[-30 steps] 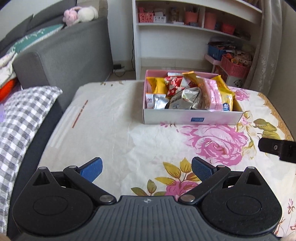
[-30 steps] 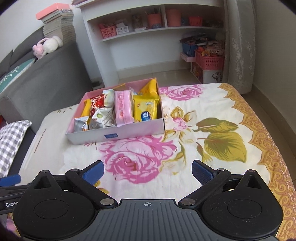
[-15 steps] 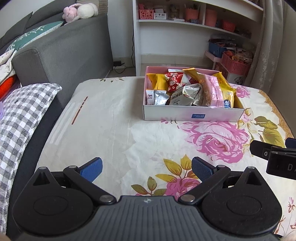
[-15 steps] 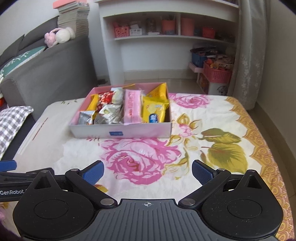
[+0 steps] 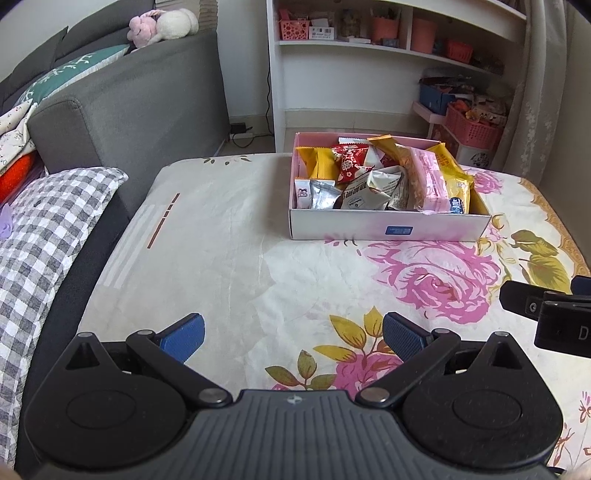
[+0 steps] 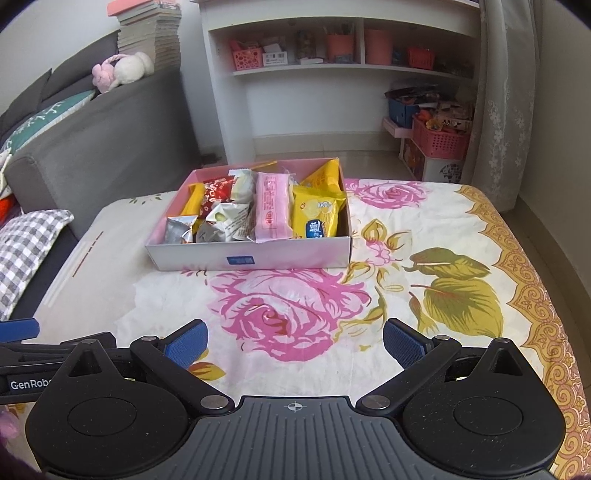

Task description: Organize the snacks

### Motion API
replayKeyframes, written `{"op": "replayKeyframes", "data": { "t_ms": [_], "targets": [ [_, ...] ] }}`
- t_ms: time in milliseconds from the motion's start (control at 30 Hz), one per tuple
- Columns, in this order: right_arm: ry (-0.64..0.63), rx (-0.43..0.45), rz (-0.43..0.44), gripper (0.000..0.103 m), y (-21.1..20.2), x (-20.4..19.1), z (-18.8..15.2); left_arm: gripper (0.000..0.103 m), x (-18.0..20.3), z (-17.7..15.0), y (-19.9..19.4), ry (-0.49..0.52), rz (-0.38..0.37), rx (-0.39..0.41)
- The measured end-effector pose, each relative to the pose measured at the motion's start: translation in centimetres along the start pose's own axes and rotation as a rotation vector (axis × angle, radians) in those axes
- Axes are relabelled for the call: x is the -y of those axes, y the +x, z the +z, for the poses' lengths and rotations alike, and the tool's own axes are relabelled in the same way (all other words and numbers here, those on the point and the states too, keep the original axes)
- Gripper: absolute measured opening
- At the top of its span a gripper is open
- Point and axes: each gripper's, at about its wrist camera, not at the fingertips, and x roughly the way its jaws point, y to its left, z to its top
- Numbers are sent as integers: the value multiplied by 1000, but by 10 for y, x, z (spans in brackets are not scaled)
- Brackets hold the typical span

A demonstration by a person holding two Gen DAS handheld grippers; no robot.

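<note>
A pink-and-white cardboard box [image 5: 388,230] [image 6: 251,258] stands on the flowered cloth, filled with several snack packets: yellow bags [image 6: 317,218], a pink wafer pack [image 6: 271,206], a red packet [image 5: 349,166] and silver ones [image 5: 369,190]. My left gripper [image 5: 291,338] hovers open over the cloth, well short of the box, nothing between its blue pads. My right gripper [image 6: 293,341] is likewise open and empty, low over the pink rose, in front of the box. Part of the right gripper [image 5: 546,310] shows at the left wrist view's right edge.
A grey sofa [image 5: 122,107] with a plush toy [image 5: 162,22] and a checked pillow [image 5: 40,221] flank the left side. White shelves [image 6: 332,62] and pink baskets [image 6: 439,138] stand behind the table. A curtain [image 6: 506,92] hangs on the right.
Both grippers have tilted up and drawn slightly back from the box, so more of the shelves and sofa shows. The right gripper has moved further into the left wrist view. Jaws stayed open.
</note>
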Motion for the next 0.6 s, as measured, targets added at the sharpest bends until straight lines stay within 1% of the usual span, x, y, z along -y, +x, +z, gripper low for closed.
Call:
{"op": "replayKeyframes", "data": {
  "t_ms": [600],
  "targets": [
    [4, -3, -3, 102, 1, 0, 1, 103, 0, 0, 0, 2, -2, -1]
  ]
}}
